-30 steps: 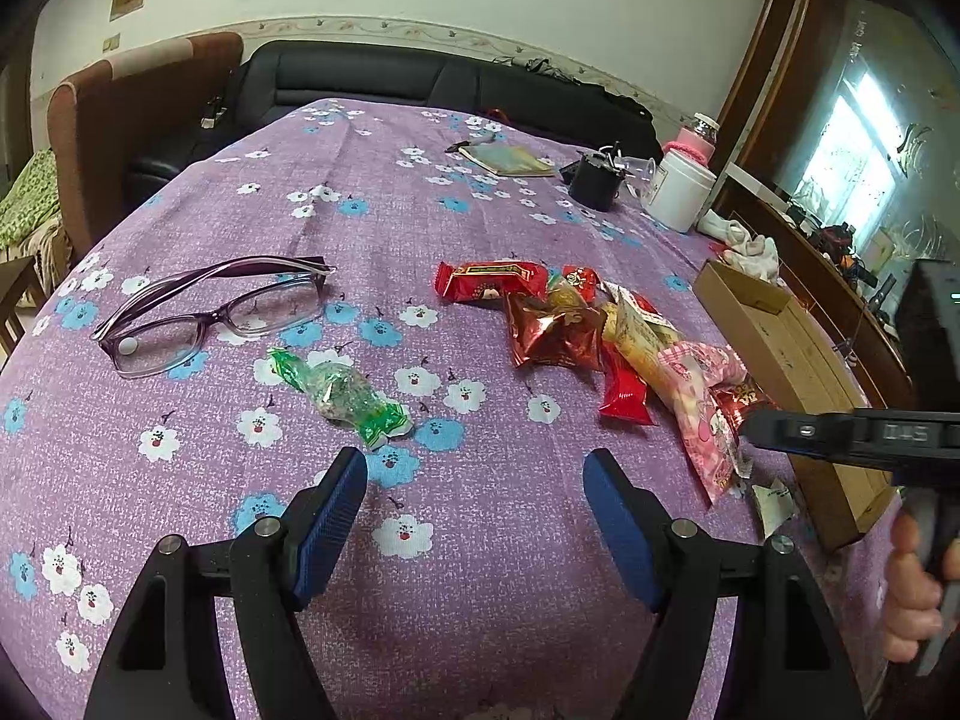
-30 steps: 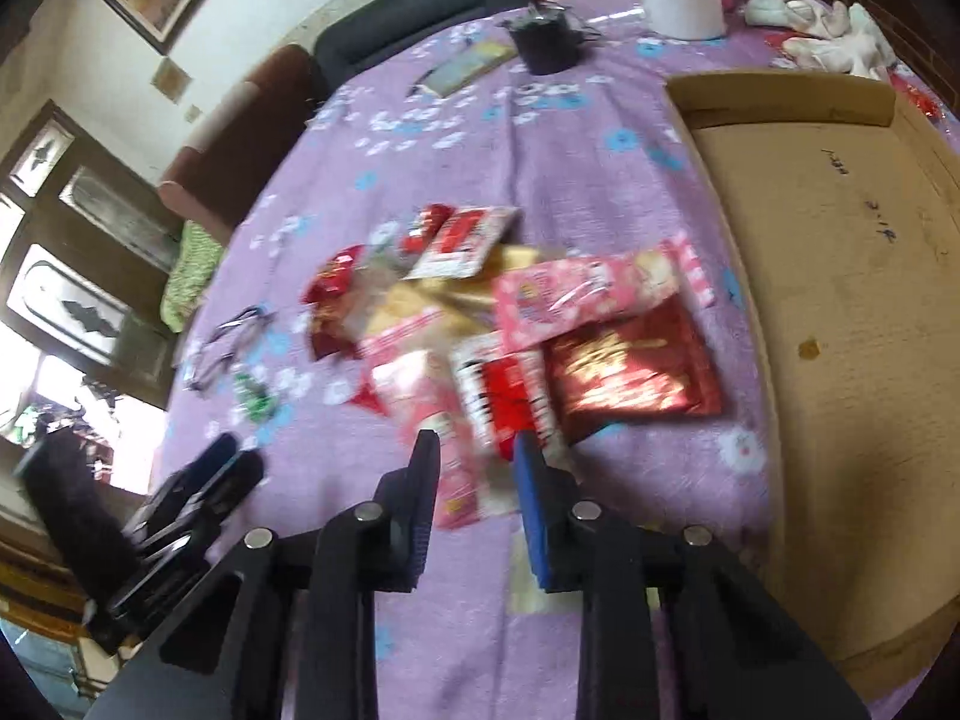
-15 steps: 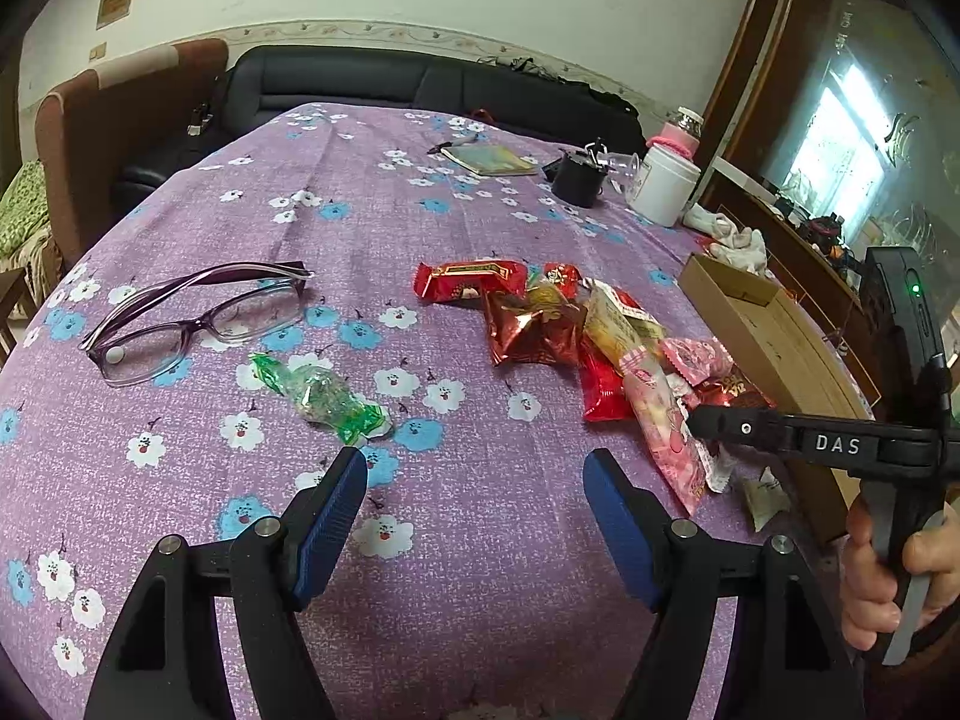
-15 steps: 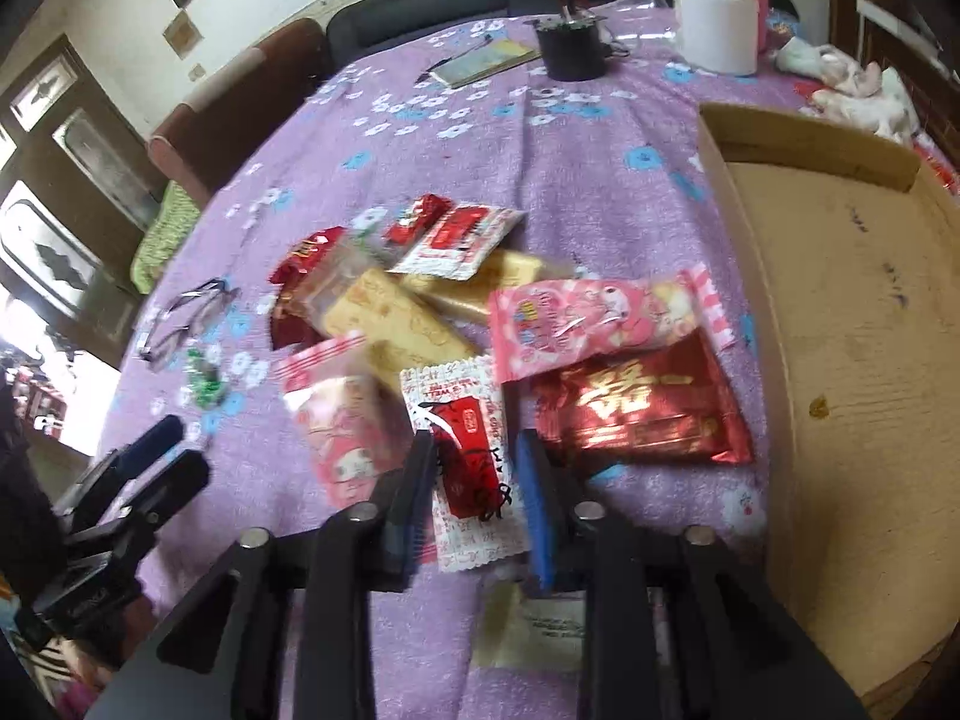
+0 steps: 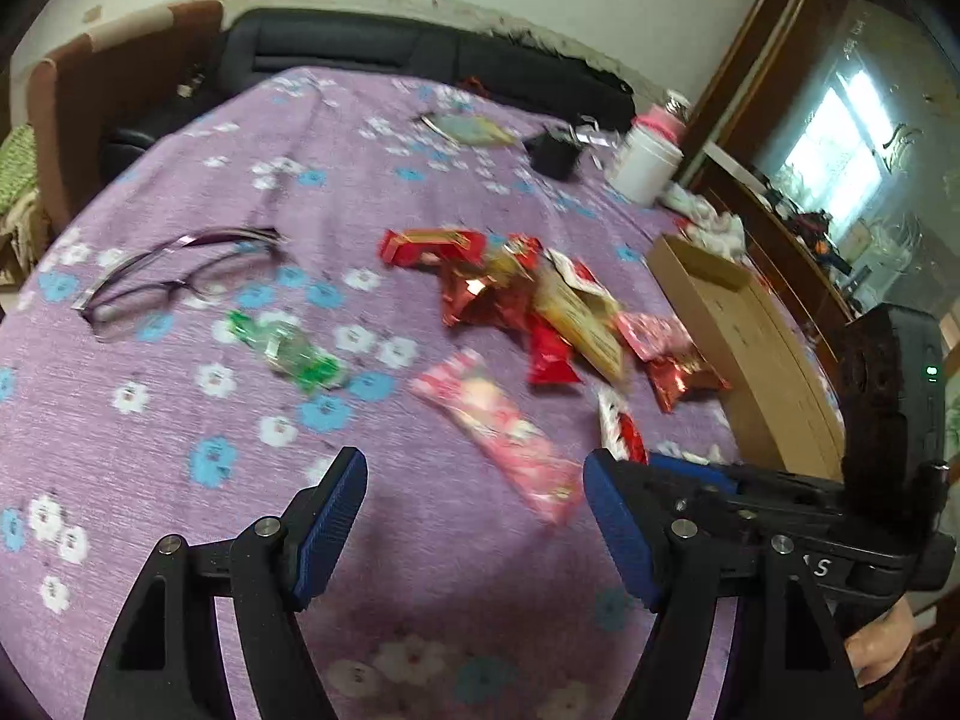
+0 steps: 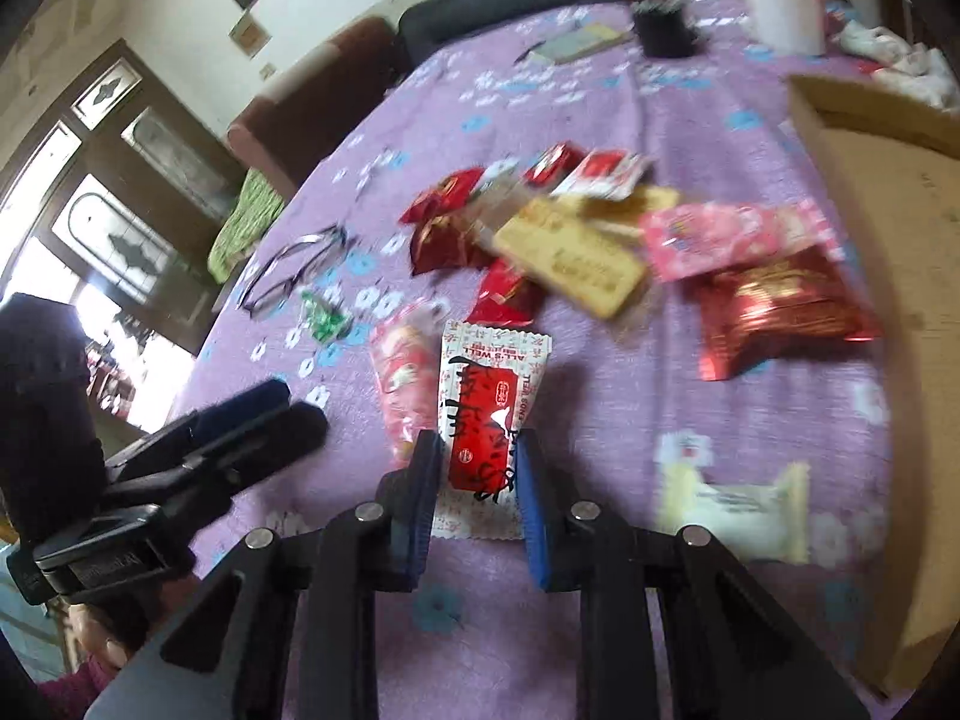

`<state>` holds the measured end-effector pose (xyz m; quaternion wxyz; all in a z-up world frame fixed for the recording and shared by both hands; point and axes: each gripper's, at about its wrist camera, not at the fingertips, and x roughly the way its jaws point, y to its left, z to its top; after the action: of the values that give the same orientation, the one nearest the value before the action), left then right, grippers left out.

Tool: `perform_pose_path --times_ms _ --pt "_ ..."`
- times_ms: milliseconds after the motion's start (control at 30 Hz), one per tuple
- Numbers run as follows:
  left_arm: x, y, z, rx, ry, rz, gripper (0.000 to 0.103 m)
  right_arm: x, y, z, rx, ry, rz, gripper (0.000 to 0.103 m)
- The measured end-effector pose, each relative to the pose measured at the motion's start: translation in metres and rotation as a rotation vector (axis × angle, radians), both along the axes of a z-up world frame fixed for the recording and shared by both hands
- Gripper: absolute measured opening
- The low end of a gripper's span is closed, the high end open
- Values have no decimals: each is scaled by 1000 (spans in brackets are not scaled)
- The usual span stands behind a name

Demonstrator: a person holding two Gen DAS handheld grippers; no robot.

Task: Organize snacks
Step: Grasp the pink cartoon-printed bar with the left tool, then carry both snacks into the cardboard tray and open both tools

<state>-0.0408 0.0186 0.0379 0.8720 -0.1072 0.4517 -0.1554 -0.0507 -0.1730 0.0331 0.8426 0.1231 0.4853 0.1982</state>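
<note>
1. Across both views, a purple floral tablecloth [image 5: 252, 468] covers the whole work surface; a black sofa [image 5: 360, 48] stands beyond its far edge.
2. Shallow brown cardboard box [image 6: 888, 300]: on the cloth to the right of the snacks, apparently empty, its near wall just beside the red foil pouch [image 6: 786, 306].
3. Snack pile [image 6: 570, 240]: yellow, red and pink packets overlapping mid-table, blurred. A long pink packet [image 5: 498, 426] lies apart, nearer the left tool.
4. Purple-framed spectacles [image 5: 180, 282] and a green-ended clear sweet wrapper [image 5: 288, 354] lie left of the pile, well apart from both tools.
5. White tub with pink lid [image 5: 648, 162], a black cup [image 5: 555, 153] and a flat booklet [image 5: 474, 129] stand near the far edge, clear of the work.
6. Open cloth lies between the left tool and the pile; a pale wrapped sweet [image 6: 732, 498] lies right of the right tool.
7. Left gripper [image 5: 474, 516]: angled down, blue pads spread wide, nothing between them.
8. Right gripper [image 6: 474, 510]: angled down, jaws having just been closing, pads now pressed on the sides of the white-and-red flat sachet [image 6: 486, 420], which lies in front of the pile beside the pink packet.
9. Bare fingers [image 5: 882, 642] of one hand show on the right tool's handle.
</note>
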Motion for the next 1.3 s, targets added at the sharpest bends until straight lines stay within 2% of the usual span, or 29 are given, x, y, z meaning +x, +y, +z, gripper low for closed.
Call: perform_pose_path --times_ms 67,133,200,267,367,467,500,733,933,1167,1300 --pt "4 -9 -4 14 28 -9 75 -6 -8 8 -26 -35 -34 24" --pt "10 -16 -9 31 67 1 59 -14 -19 14 -19 -54 -49 24" --pt "17 -20 -17 12 128 19 53 -20 -28 19 -21 -71 -65 24" --pt "23 -24 -21 5 148 54 53 -26 -35 23 -28 -88 -77 24" --pt "32 -38 -21 65 130 74 53 -28 -41 27 -9 -97 -87 24" --pt "33 -51 -22 180 90 100 37 -32 -51 31 0 -110 -100 24" --pt "32 -52 -23 197 83 106 25 -34 -56 32 8 -112 -106 24" --pt "15 -37 -17 126 66 59 24 -40 -86 41 48 -120 -150 24" --pt "6 -59 24 95 -5 -12 24 -35 -122 62 56 -148 -222 24" --pt "33 -137 69 59 -62 -145 24 -10 -169 80 22 -143 -346 24" --pt "53 -195 72 36 -45 -203 23 22 -202 73 6 -110 -450 24"
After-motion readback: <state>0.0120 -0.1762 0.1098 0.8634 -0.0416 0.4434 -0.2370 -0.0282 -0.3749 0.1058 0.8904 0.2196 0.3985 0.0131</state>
